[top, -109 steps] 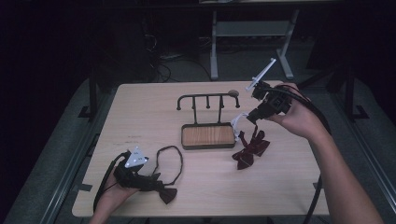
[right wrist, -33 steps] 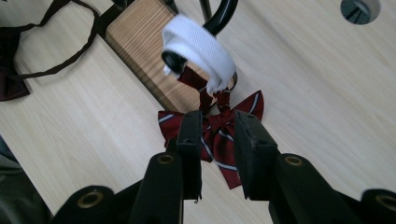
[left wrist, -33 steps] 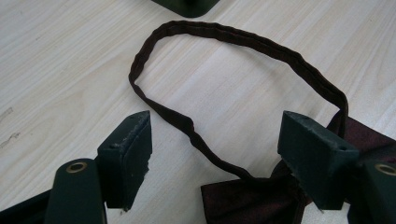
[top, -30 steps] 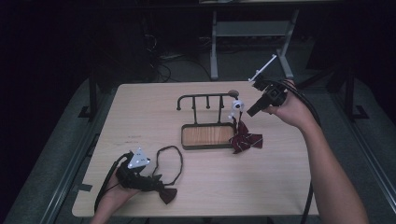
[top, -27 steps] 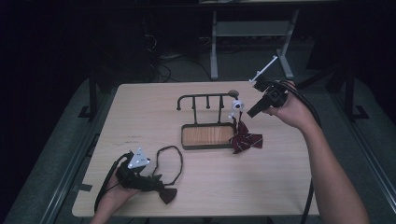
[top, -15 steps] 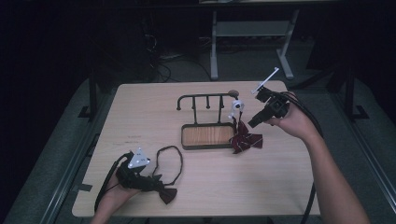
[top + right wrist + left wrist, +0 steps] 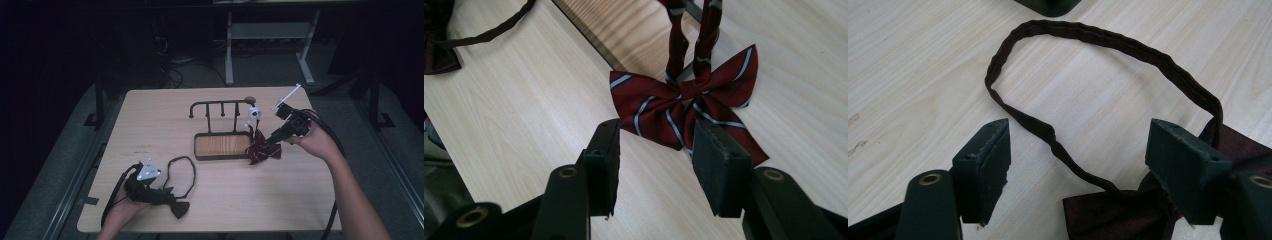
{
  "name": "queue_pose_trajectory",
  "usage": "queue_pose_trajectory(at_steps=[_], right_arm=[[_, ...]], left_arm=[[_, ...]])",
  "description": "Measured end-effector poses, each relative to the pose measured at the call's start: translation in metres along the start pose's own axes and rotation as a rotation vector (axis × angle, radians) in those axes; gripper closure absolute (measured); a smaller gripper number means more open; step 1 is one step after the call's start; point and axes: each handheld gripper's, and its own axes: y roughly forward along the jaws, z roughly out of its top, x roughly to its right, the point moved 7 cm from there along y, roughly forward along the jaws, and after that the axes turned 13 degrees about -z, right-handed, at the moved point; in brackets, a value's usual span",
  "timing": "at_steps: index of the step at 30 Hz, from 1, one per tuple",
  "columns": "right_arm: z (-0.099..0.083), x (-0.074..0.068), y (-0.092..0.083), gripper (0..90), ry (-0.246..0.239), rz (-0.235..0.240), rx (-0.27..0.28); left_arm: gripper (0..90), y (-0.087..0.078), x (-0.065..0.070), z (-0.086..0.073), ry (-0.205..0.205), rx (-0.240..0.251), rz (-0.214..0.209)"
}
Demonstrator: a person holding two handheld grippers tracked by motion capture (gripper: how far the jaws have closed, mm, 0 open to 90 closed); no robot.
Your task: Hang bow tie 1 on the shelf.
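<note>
A red bow tie with pale stripes [image 7: 684, 107] lies on the table by the right end of a black hook rack [image 7: 220, 106]. Its strap [image 7: 676, 40] rises to the rack's end hook. My right gripper [image 7: 656, 137] is open, its jaws just short of the bow, one on each side of its lower wing. In the high view it [image 7: 272, 140] slants down onto the tie [image 7: 265, 151]. At the front left, my left gripper [image 7: 1078, 150] is open over a dark bow tie [image 7: 1118, 215], whose strap loop [image 7: 1088, 45] lies flat on the table.
The rack stands on a wooden base with a dark rim [image 7: 220, 145] at the table's centre. A person's forearms come in from the bottom edge. Cables trail from both grippers. Dark floor and a metal stand lie beyond the far edge.
My right gripper has come down from the rack's end hook to the red bow on the table; earlier it held the tie lifted. The left gripper and dark tie have not moved.
</note>
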Motion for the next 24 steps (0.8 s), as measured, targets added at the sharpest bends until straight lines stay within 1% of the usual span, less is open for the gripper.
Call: queue_pose_trajectory(at_steps=[15,20,24], right_arm=[[-0.019,-0.005,0.012,53.0,0.016,0.032,0.006],[-0.026,-0.006,0.016,52.3,0.013,0.031,0.009],[-0.032,-0.005,0.018,51.7,0.022,0.034,0.011]], left_arm=[[26.6,0.001,0.001,0.0,0.0,-0.001,-0.002],[26.6,0.001,0.001,0.0,0.0,-0.002,-0.003],[26.6,0.002,0.001,0.0,0.0,-0.003,-0.003]])
